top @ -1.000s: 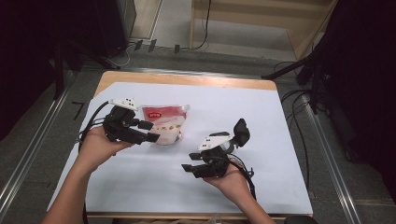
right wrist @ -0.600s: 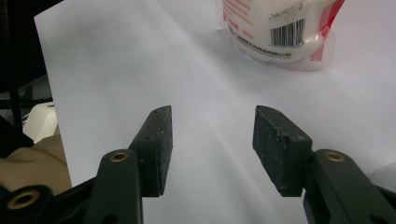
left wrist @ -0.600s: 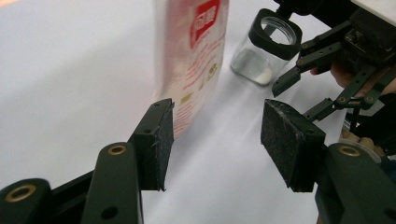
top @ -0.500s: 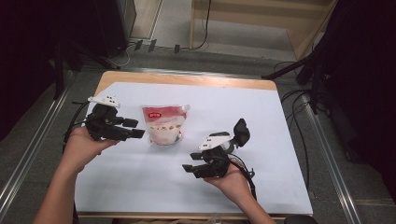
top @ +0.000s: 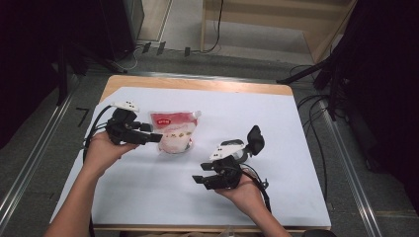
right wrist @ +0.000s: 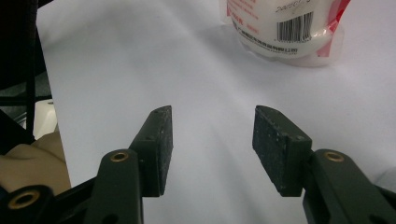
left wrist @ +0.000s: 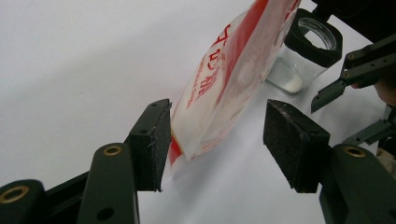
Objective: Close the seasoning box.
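Observation:
A clear pouch with a red top and white contents (top: 175,131) lies on the white table cover (top: 148,197). My left gripper (top: 154,134) is at the pouch's left edge, open. In the left gripper view a corner of the pouch (left wrist: 219,93) sits between the jaws of the left gripper (left wrist: 215,144). It is close to the left pad (left wrist: 156,140) and apart from the right pad (left wrist: 289,140). My right gripper (top: 200,174) rests open near the front of the table, pointing left with nothing between its pads (right wrist: 212,144). The pouch's barcode end (right wrist: 285,28) lies farther off.
A clear jar with a black rim (left wrist: 310,42) and a little white powder in it stands beyond the pouch, close to the right gripper's fingers (left wrist: 359,70). Cables trail from both grippers. The wooden table edge (top: 197,83) runs along the back.
The left gripper drew away to the left from the pouch, then came back right and a little lower to the pouch's edge. The right gripper and the pouch stayed put.

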{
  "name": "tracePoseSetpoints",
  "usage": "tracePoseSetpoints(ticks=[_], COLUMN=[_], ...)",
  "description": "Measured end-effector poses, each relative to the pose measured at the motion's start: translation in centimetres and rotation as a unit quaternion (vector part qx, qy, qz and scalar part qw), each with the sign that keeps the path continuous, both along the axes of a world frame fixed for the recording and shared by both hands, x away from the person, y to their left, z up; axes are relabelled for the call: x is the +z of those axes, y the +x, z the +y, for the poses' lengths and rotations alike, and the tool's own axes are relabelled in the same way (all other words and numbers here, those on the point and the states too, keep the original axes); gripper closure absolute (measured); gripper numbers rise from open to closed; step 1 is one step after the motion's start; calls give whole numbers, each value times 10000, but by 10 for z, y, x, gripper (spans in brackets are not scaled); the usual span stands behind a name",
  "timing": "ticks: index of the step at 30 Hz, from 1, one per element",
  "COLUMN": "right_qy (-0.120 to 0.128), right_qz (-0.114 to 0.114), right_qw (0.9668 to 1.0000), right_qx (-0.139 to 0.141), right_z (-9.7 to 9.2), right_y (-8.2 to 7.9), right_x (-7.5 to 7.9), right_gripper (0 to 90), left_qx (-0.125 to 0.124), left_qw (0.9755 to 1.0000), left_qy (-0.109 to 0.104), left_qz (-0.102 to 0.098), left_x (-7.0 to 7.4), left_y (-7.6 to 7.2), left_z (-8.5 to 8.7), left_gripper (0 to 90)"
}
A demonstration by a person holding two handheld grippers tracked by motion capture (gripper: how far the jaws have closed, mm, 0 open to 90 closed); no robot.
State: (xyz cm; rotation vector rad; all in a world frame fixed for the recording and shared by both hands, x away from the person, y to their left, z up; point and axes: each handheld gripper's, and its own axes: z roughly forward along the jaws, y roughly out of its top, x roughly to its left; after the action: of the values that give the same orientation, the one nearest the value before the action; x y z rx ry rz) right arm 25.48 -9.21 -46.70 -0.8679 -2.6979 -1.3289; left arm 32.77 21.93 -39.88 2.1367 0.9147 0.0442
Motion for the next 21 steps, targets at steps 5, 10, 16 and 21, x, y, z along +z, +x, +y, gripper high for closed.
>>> tracePoseSetpoints(ticks=[5, 10, 16, 21], right_qy=[54, 126, 112, 145], right_qz=[18, 4, -38, -102], right_qw=[10000, 9999, 9999, 9997], right_qx=[-78, -91, -111, -144], right_z=[5, 12, 11, 10], right_y=[1, 0, -1, 0], right_x=[-4, -7, -9, -10], right_gripper=[482, 481, 482, 486], left_qx=[22, -38, -56, 44], left_qw=[10000, 9998, 9996, 9992], left_qy=[-64, -180, -264, -399], left_qz=[-69, -40, -82, -5], left_x=[-6, -12, -14, -17], left_y=[6, 11, 12, 12], left_z=[-12, -20, -28, -31], left_gripper=[452, 502, 592, 691])
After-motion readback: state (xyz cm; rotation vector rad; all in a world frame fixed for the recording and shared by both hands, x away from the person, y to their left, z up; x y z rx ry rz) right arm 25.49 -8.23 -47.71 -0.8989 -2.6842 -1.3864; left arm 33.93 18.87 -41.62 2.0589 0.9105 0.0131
